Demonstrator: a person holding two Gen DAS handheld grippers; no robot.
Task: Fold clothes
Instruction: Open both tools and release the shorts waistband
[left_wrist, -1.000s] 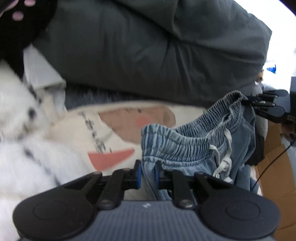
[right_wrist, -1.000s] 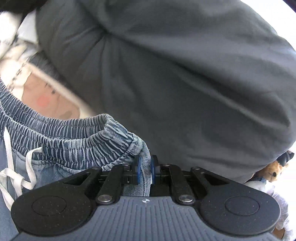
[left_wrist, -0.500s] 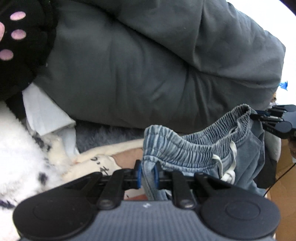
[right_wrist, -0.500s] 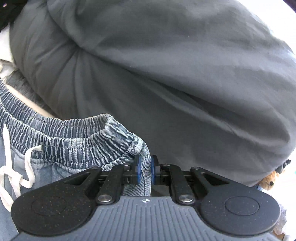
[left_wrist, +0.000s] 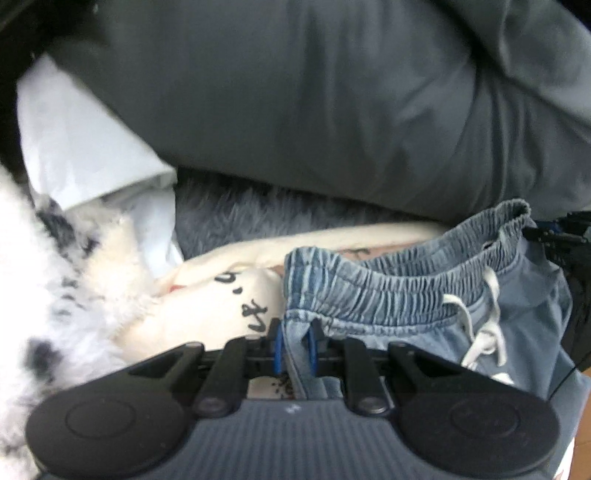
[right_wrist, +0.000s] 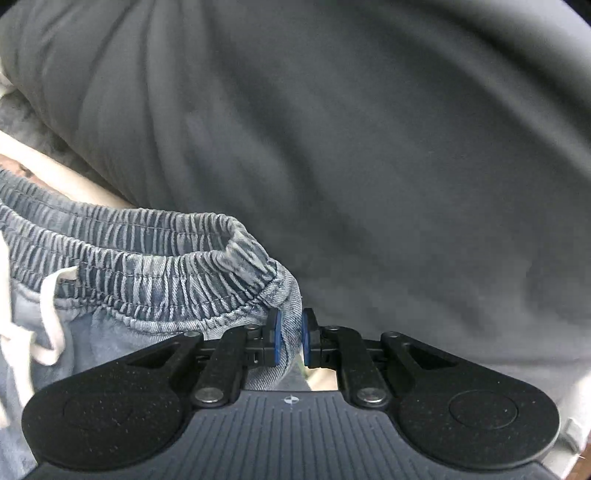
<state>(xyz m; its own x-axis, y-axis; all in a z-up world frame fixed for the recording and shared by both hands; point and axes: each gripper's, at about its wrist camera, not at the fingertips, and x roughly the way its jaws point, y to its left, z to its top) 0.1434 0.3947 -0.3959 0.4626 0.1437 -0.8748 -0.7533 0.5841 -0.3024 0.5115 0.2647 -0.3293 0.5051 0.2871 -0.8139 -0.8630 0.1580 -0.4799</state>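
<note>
Jaws, left: left gripper (left_wrist: 295, 345) nearly closed, blue pads clamped on one end of the denim shorts (left_wrist: 424, 295), just under the waistband corner.
Jaws, right: right gripper (right_wrist: 289, 341) nearly closed, blue pads pinching the other end of the denim shorts (right_wrist: 155, 266), fabric fold caught between them.
Right gripper, from left view: dark linkage at the far right edge (left_wrist: 554, 236), touching the far waistband corner.
Shorts: light blue, elastic gathered waistband (left_wrist: 388, 284) strung between the two grippers, sagging a little in the middle, waist opening facing up.
Drawstring: white cord (left_wrist: 480, 321) knotted at the front, ends hanging loose; also seen at left of right view (right_wrist: 48, 317).
Below shorts: cream garment with black lettering (left_wrist: 229, 291), partly covered by the waistband.
Left of that: white fluffy fabric with dark spots (left_wrist: 62, 288); motion blur on it.
Behind: grey furry blanket (left_wrist: 258, 218), then a big dark grey duvet (left_wrist: 314, 110) filling most of the background in both views (right_wrist: 369, 147).
Upper left: white folded cloth (left_wrist: 81, 147) tucked under the duvet edge.
</note>
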